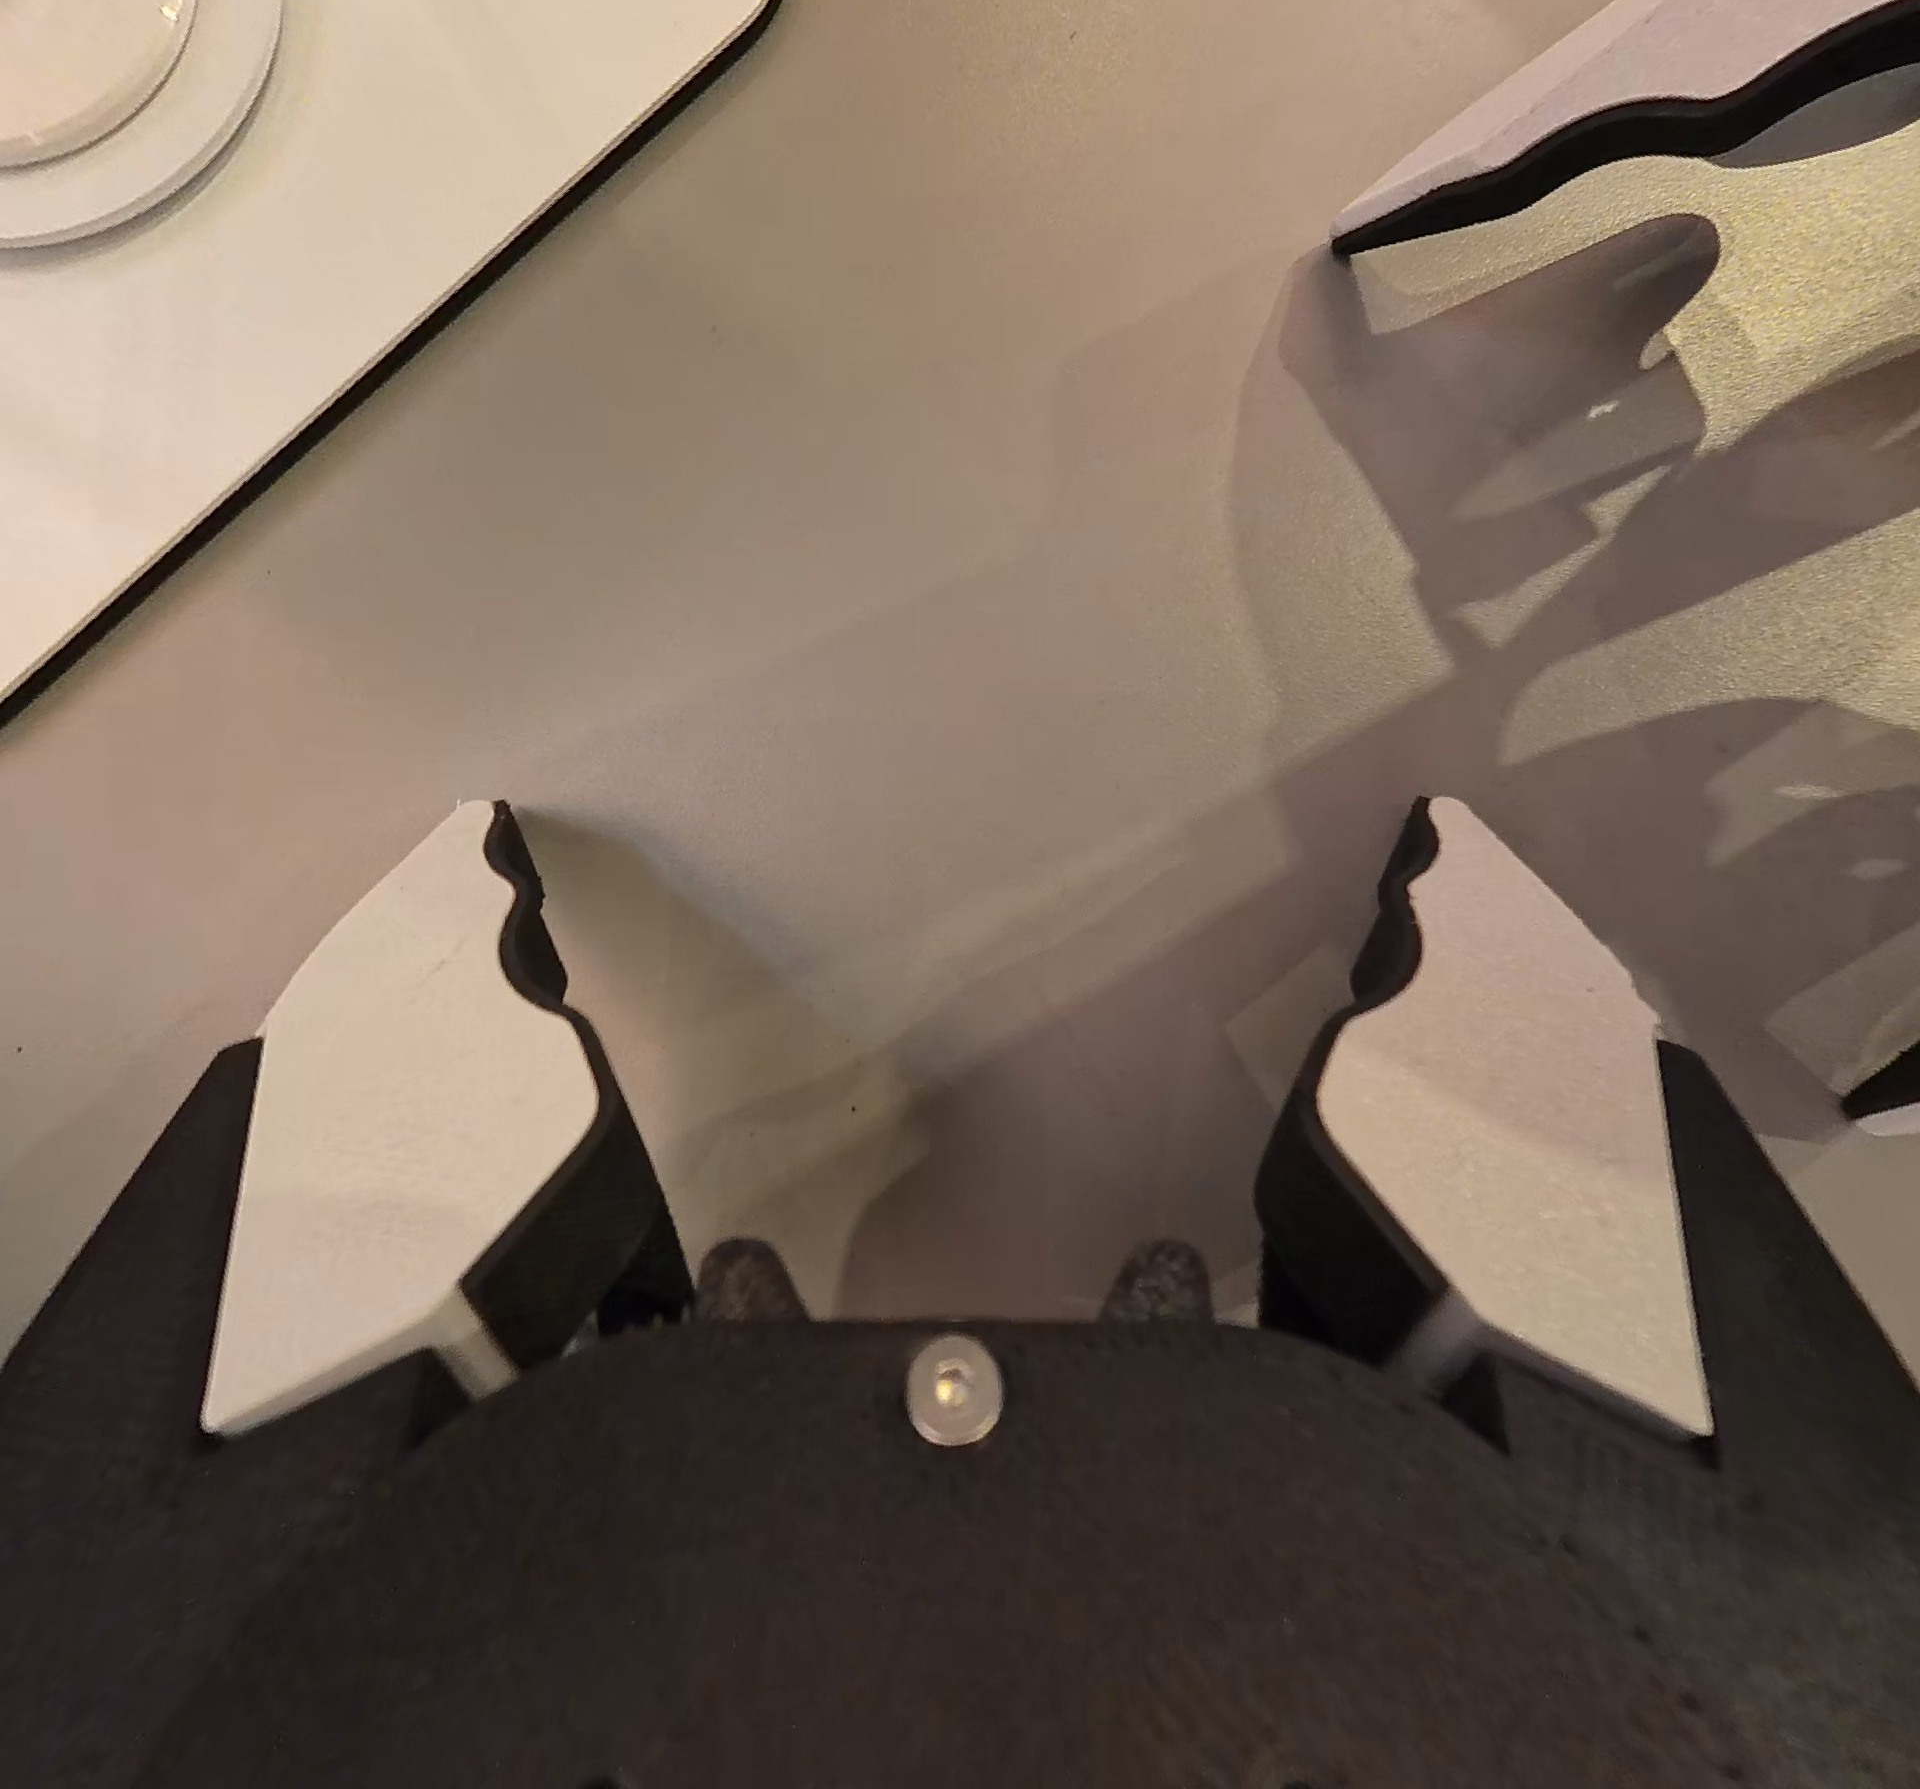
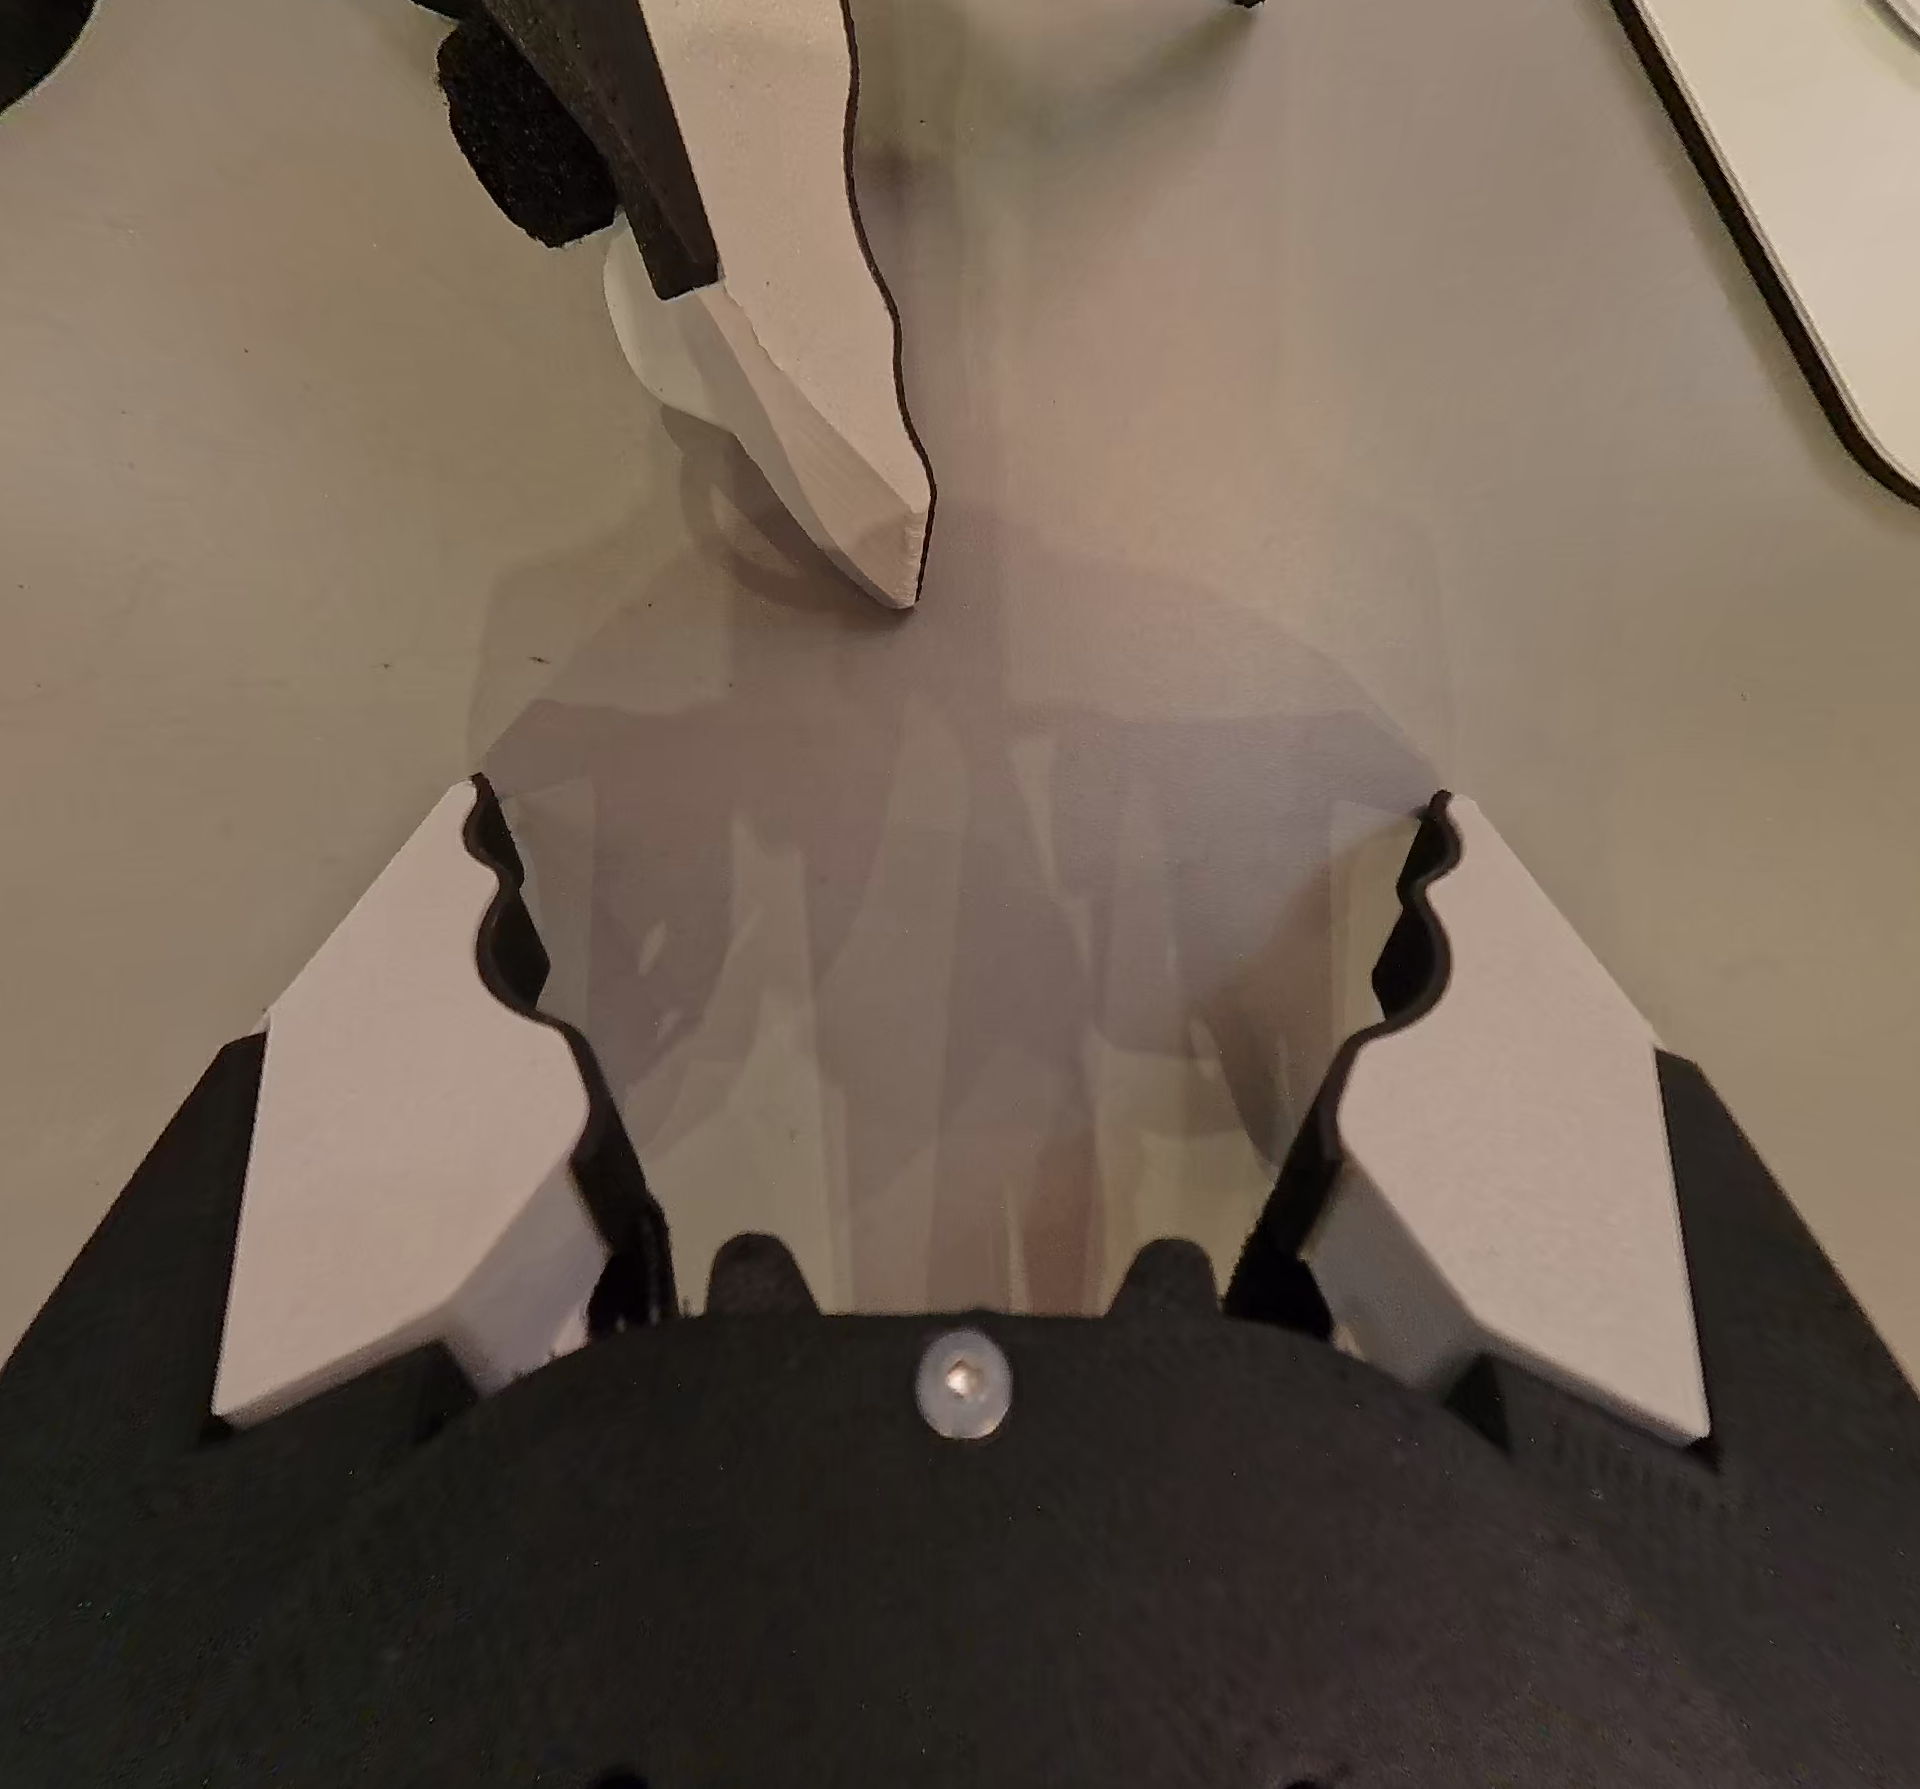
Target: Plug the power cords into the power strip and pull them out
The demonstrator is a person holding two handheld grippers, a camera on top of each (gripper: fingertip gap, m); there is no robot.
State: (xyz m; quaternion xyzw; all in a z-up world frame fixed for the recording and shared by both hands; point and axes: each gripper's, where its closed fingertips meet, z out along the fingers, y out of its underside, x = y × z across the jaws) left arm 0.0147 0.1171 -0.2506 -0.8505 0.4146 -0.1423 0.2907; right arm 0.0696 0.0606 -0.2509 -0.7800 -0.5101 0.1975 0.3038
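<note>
Neither power strip nor cords in view; left gripper [image 1: 961, 809] and right gripper [image 2: 956, 789] fingers wide, empty over bare surface [image 1: 883, 389], flat white object [image 1: 468, 129] ahead-left of left gripper.

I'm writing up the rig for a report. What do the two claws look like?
Both match: the left claw and right claw each have a rough black body with a pale centre screw and two white fingers lined with wavy black pads. No cables, sleeves or markings show.
</note>
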